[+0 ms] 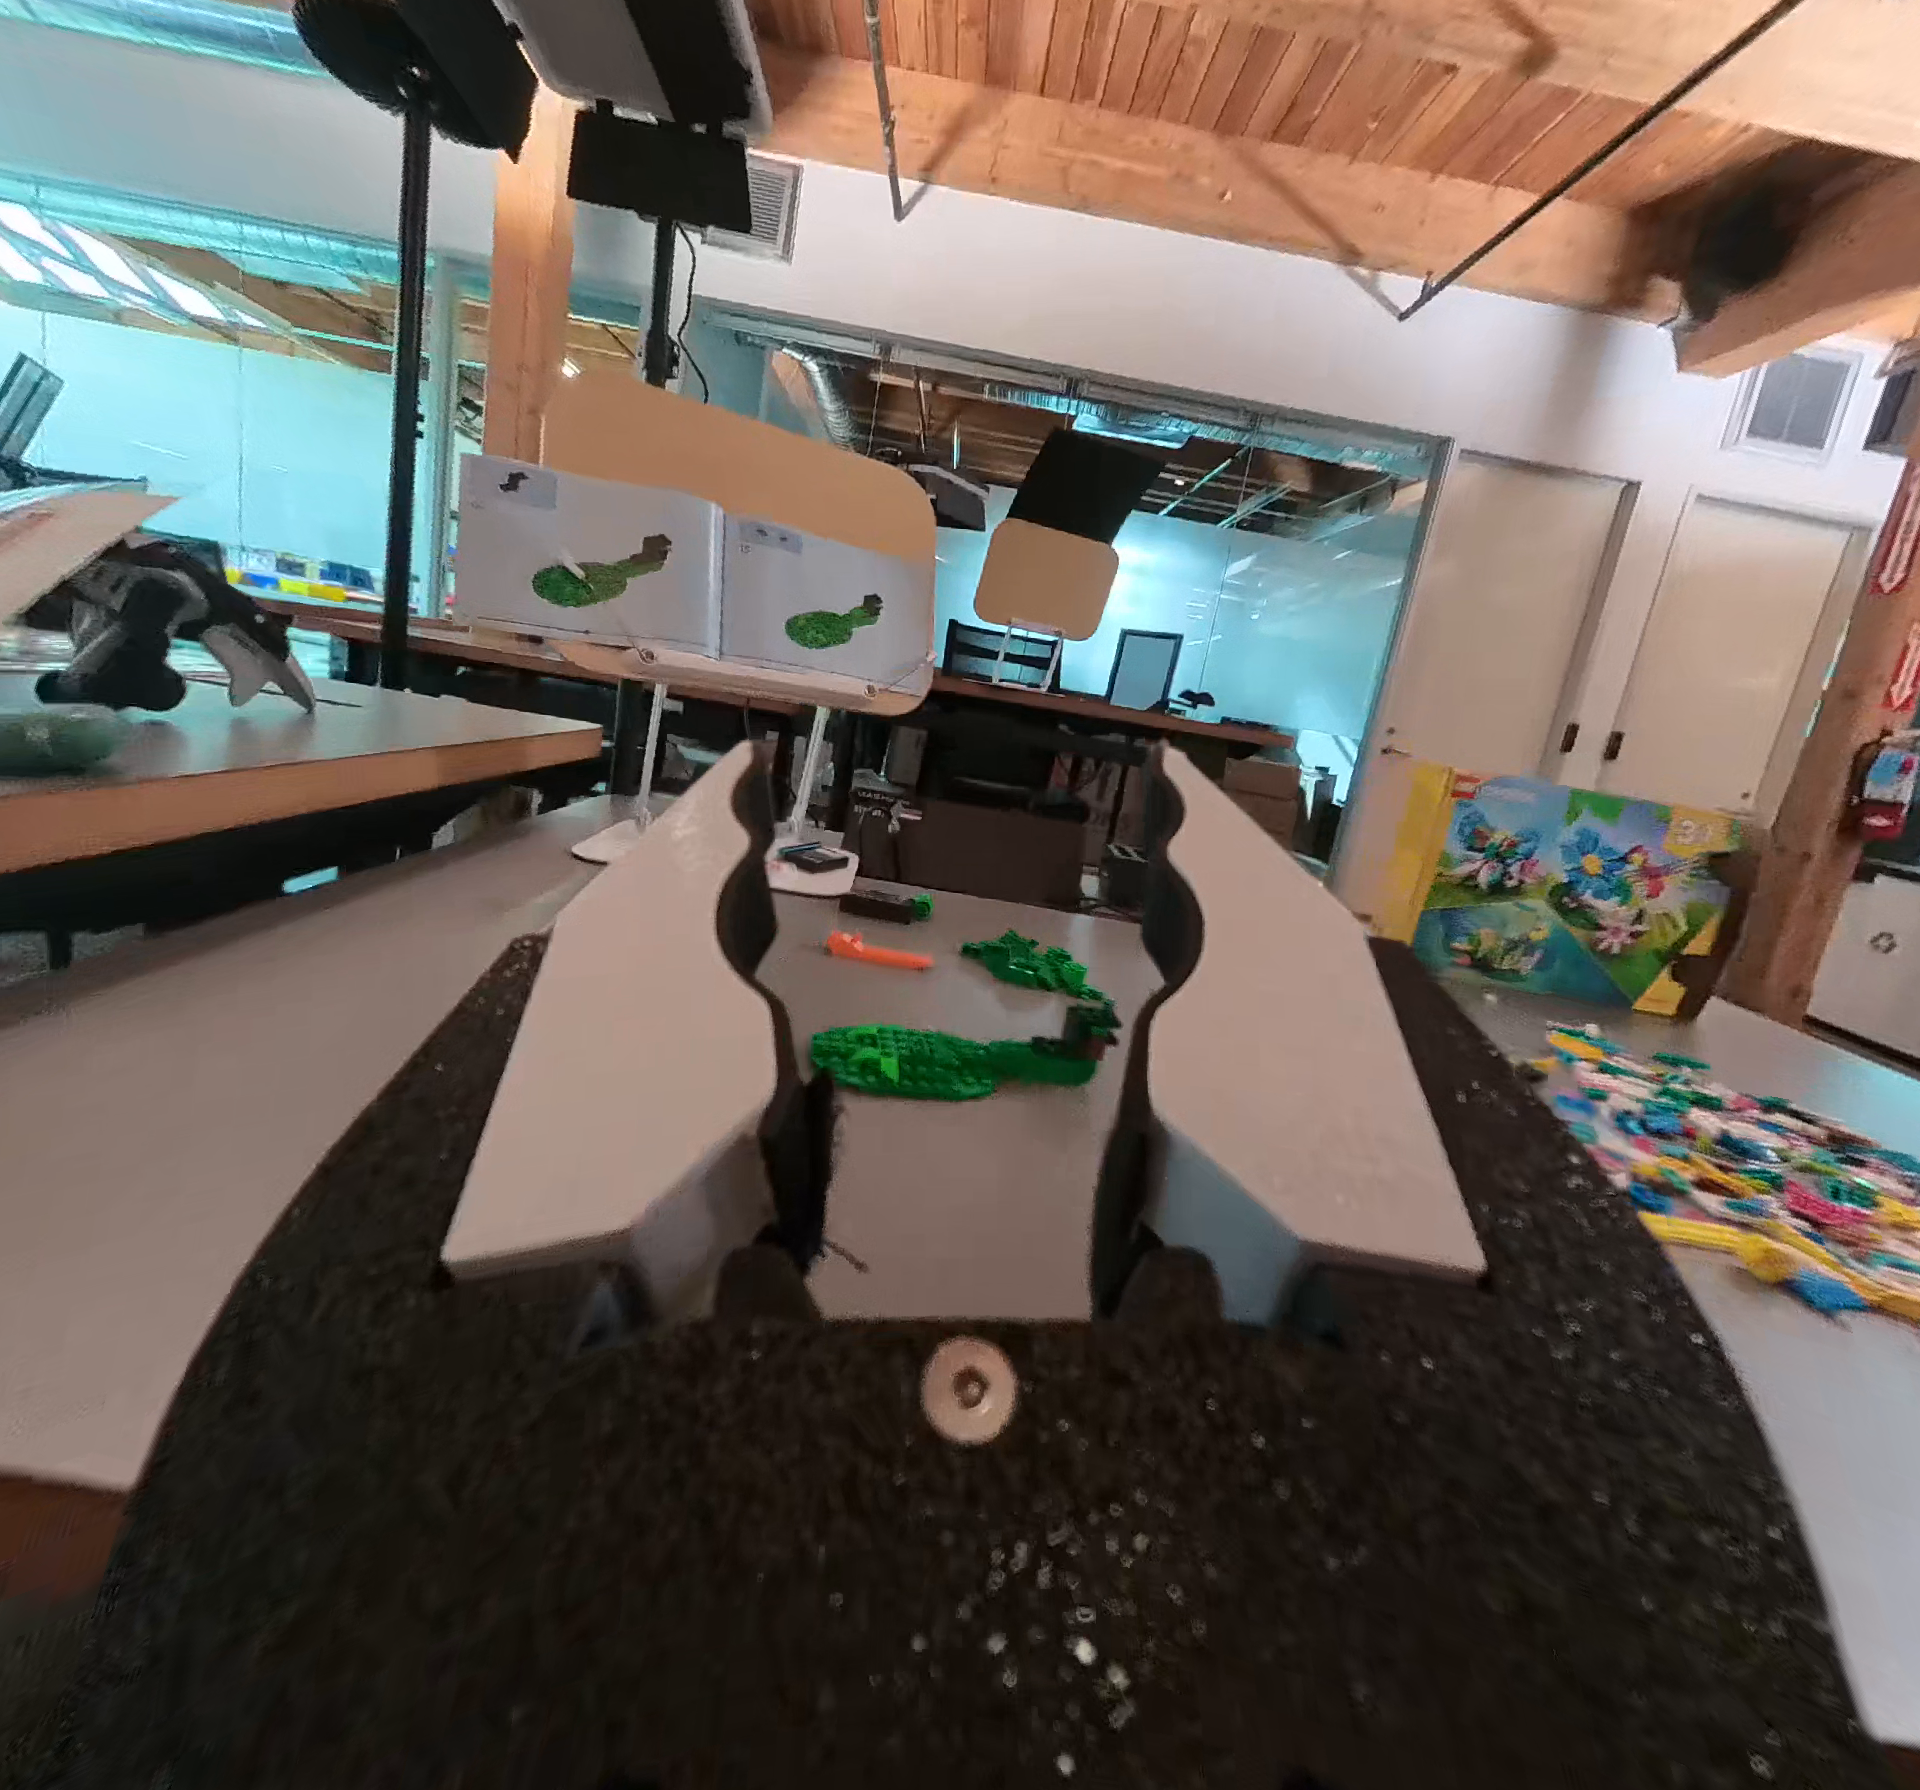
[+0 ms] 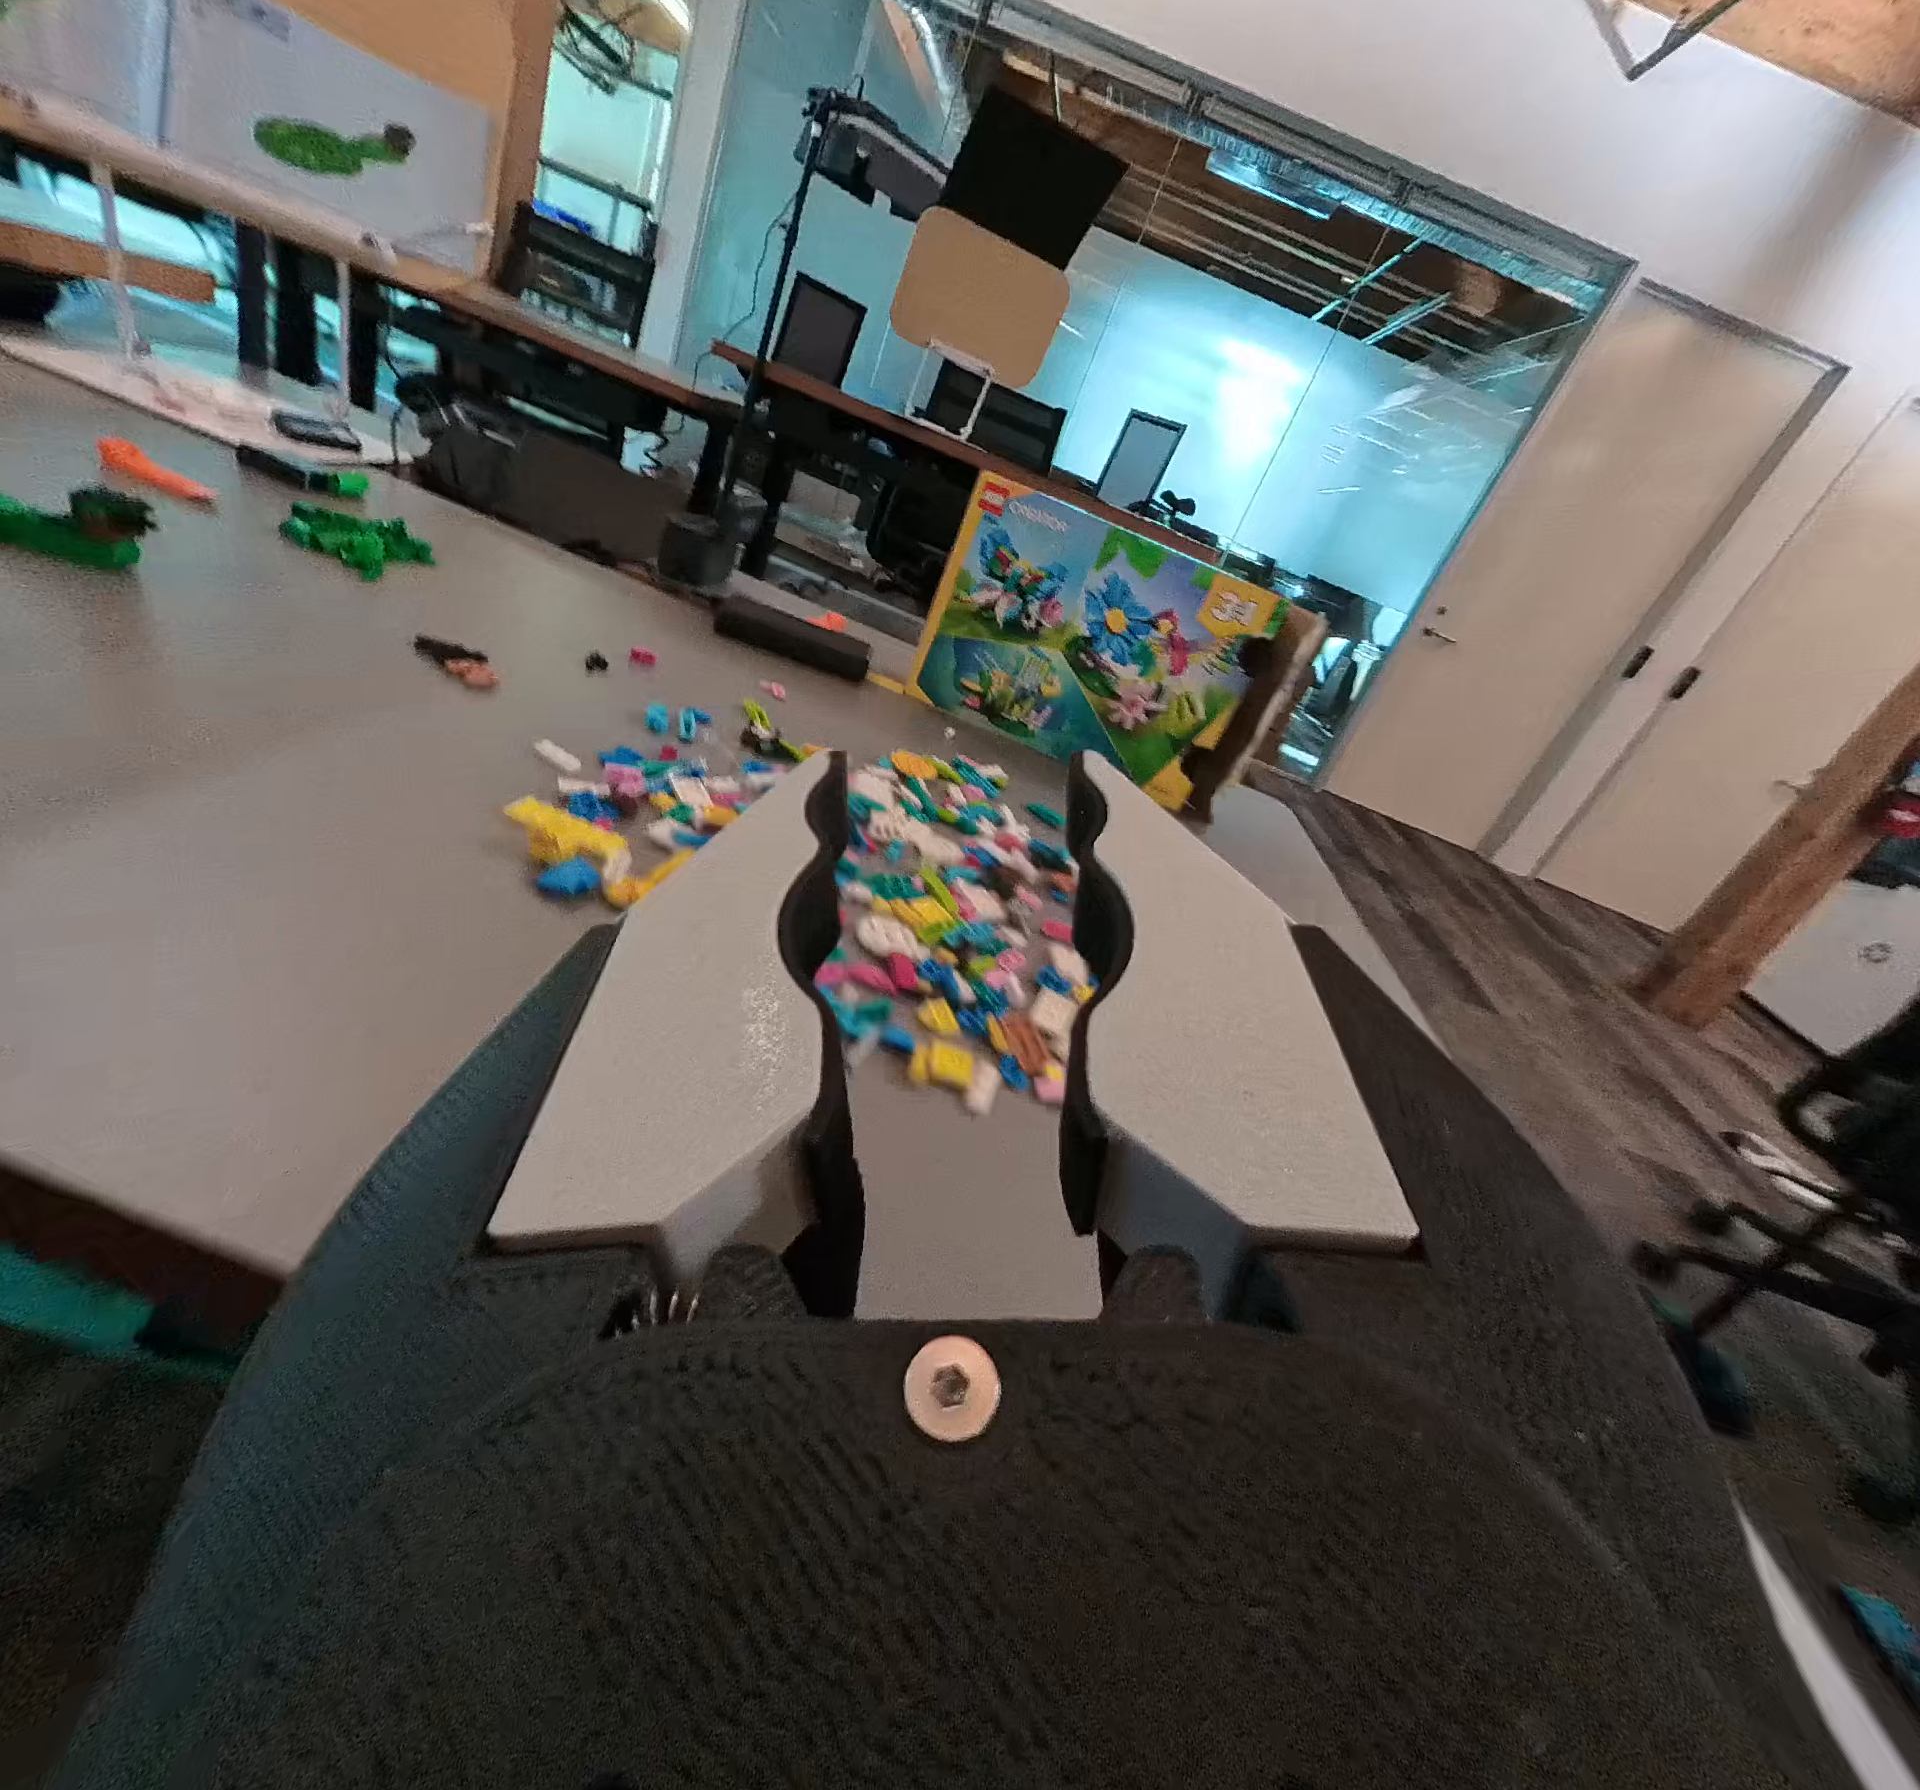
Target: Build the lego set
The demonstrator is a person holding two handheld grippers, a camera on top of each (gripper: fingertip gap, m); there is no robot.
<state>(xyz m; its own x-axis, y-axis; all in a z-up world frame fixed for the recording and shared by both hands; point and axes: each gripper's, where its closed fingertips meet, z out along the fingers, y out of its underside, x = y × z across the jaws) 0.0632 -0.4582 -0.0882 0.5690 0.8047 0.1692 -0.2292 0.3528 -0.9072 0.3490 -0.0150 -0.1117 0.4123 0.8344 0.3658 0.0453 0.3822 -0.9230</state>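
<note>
A green lego base plate (image 1: 935, 1063) with a small brown and dark-green clump at its right end lies flat on the grey table. My left gripper (image 1: 956, 774) is open and empty, held above the table and pointed at the plate. A heap of loose green pieces (image 1: 1034, 963) lies just behind the plate. A wide pile of loose coloured bricks (image 2: 935, 909) lies on the table's right part. My right gripper (image 2: 956, 774) is open and empty, held over that pile. The green plate shows at the far left of the right wrist view (image 2: 73, 530).
An orange brick separator (image 1: 878, 951) lies behind the plate. The instruction booklet (image 1: 686, 587) stands open on a stand at the table's back. The lego box (image 2: 1101, 639) stands at the back right. The table edge (image 2: 1340, 899) runs right of the pile. Some 55 cm of space lies between my two pairs of fingers.
</note>
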